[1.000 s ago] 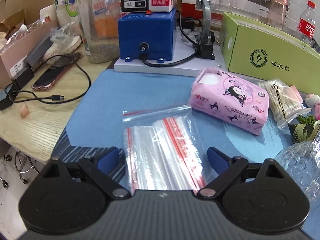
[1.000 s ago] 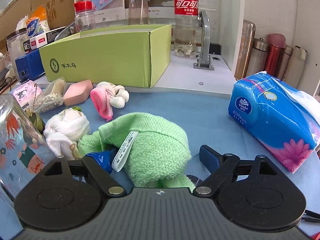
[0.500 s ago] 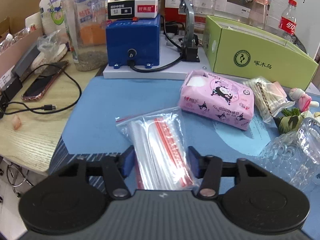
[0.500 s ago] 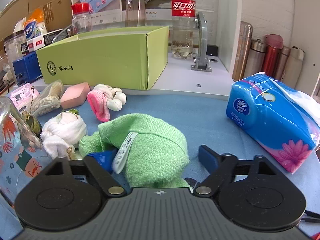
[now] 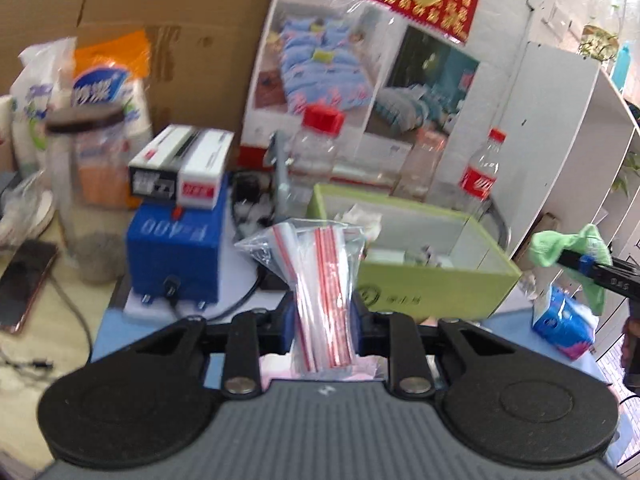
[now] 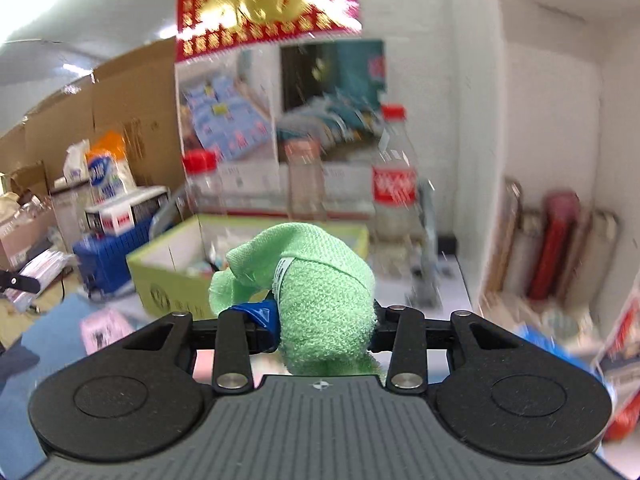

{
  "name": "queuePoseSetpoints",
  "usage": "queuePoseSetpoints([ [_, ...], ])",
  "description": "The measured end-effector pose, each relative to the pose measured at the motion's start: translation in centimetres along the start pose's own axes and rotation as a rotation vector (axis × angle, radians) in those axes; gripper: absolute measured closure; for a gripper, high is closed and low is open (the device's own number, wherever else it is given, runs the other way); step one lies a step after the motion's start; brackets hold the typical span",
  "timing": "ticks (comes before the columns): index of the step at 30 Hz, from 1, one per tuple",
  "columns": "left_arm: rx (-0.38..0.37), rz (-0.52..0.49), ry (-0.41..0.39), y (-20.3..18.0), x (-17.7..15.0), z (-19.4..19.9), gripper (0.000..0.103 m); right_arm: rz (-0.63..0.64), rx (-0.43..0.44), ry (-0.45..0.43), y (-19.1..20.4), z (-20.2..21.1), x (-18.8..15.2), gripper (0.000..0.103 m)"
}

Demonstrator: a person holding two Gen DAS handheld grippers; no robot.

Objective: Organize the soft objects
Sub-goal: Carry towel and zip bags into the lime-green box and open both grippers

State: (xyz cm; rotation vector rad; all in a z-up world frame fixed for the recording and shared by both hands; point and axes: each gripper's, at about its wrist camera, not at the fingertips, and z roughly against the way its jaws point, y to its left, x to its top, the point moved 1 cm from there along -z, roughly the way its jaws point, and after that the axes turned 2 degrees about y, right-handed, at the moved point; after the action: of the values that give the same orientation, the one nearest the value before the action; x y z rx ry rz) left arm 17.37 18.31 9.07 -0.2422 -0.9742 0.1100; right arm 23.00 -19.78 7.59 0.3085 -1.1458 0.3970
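Two loads hang lifted, likely bound for the open green box [image 5: 424, 296] at the tabletop's back edge. Right gripper [image 6: 324, 320] is clamped on the green cloth [image 6: 320, 292]; left gripper [image 5: 320, 320] pinches the zip bag bundle [image 5: 320, 280], both clear of the clutter.

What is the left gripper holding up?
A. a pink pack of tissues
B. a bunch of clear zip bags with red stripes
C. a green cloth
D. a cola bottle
B: the left gripper is shut on the clear zip bags, with their red stripes standing up between its blue pads.
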Motion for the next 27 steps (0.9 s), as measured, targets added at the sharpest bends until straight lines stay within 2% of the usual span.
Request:
queuePoseSetpoints([
  [3,-0.046,-0.022,-0.015,-2.0,3.8,-3.7,0.080,0.043,0.013,0.002,1.0,-4.2,3.2,0.080],
  [7,-0.063,-0.036,0.029,-3.7,6.5,-9.9,0.079,0.057,0.036,0.055,1.5,-10.4,5.3,0.075],
  [9,-0.060,-0.026,0.058,-4.0,6.8,-13.0,0.067,0.040,0.054,0.088,1.5,-12.7,5.2,0.072],
  [10,-0.046,-0.017,0.067,-4.0,6.7,-14.2,0.044,0.017,0.057,0.122,1.4,-14.0,5.0,0.071],
  [12,-0.018,-0.006,0.091,-3.9,6.4,-15.9,0.043,-0.049,0.050,0.261,1.2,-16.8,4.4,0.069],
  [14,-0.034,0.014,0.102,-3.6,6.0,-16.4,0.043,-0.089,0.108,0.323,0.9,-18.4,3.6,0.066],
  [17,-0.034,0.019,0.098,-3.1,5.8,-15.6,0.043,-0.095,0.107,0.261,1.1,-17.3,3.6,0.061],
  [21,-0.006,-0.004,0.075,-2.6,5.1,-12.5,0.043,-0.061,0.090,0.173,1.8,-14.4,3.9,0.057],
  [24,0.010,-0.013,0.075,-1.6,3.5,-9.5,0.040,-0.049,0.110,0.160,2.1,-11.5,3.5,0.056],
  [27,0.042,-0.012,0.098,-0.2,0.8,-7.0,0.040,-0.062,0.093,0.125,2.1,-7.5,1.7,0.055],
])
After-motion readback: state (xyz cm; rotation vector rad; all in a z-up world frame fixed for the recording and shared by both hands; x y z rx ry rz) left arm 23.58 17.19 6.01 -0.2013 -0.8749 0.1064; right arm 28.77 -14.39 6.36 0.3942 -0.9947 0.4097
